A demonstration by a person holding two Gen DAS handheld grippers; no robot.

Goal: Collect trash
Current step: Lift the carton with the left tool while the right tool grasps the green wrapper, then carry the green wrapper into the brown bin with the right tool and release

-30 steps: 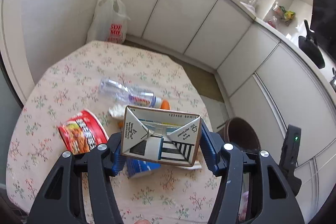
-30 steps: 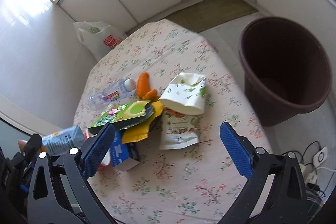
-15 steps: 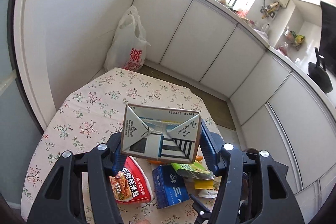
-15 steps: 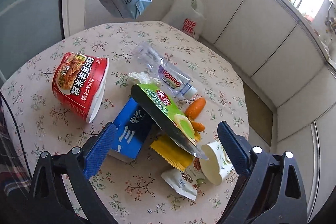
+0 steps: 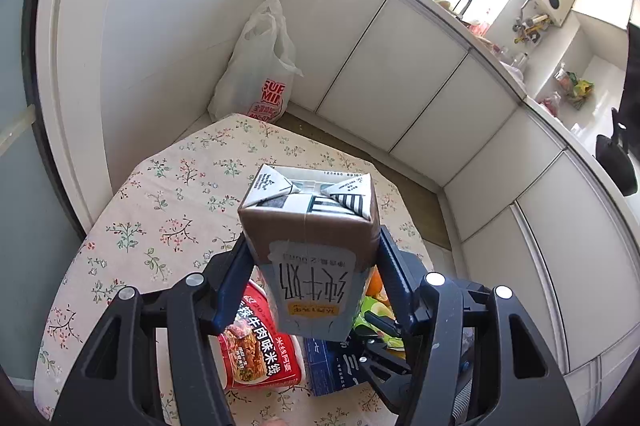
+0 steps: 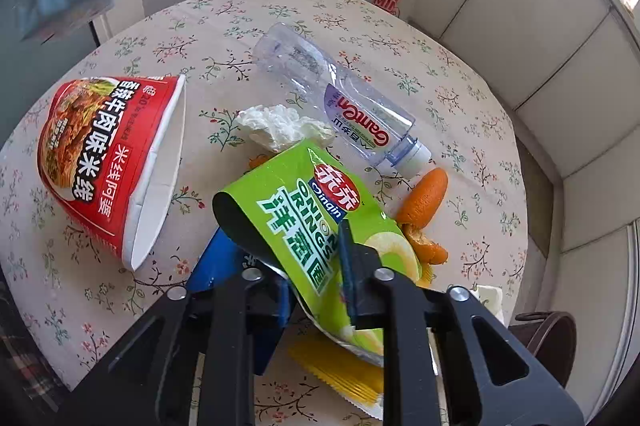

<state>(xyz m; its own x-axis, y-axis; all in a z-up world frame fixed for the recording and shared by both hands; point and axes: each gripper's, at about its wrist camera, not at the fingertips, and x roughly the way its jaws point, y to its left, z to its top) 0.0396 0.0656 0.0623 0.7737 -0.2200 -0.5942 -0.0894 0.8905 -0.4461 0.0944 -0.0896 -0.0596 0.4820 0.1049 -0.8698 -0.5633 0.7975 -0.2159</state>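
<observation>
- Your right gripper [image 6: 320,278] has just been closing its jaws, and they now pinch the green onion-rings bag [image 6: 320,222] by its lower part; the bag's open mouth points up and away from you.
- Your left gripper [image 5: 312,266] has its jaws clamped on the two sides of a milk carton [image 5: 310,246], held in the air above the desk [image 5: 172,194] with its folded end facing away from you.
- Under the onion-rings bag lies a blue carton [image 6: 224,266], and just beside the bag's lower edge a yellow wrapper [image 6: 340,374] lies flat.
- Left of the bag, a red instant-noodle cup [image 6: 108,162] lies on its side, its open mouth turned toward the bag.
- Just beyond the bag sits a crumpled white tissue [image 6: 280,126], and past that a clear plastic bottle [image 6: 340,106] lies on its side.
- Right of the bag, orange peel [image 6: 424,202] rests on the floral cloth.
- Off the desk, to the bag's lower right, you see the rim of a brown bin [image 6: 552,338].
- Far beyond the bag, a white shopping bag [image 5: 260,74] stands on the floor against the cabinets [image 5: 400,74].
</observation>
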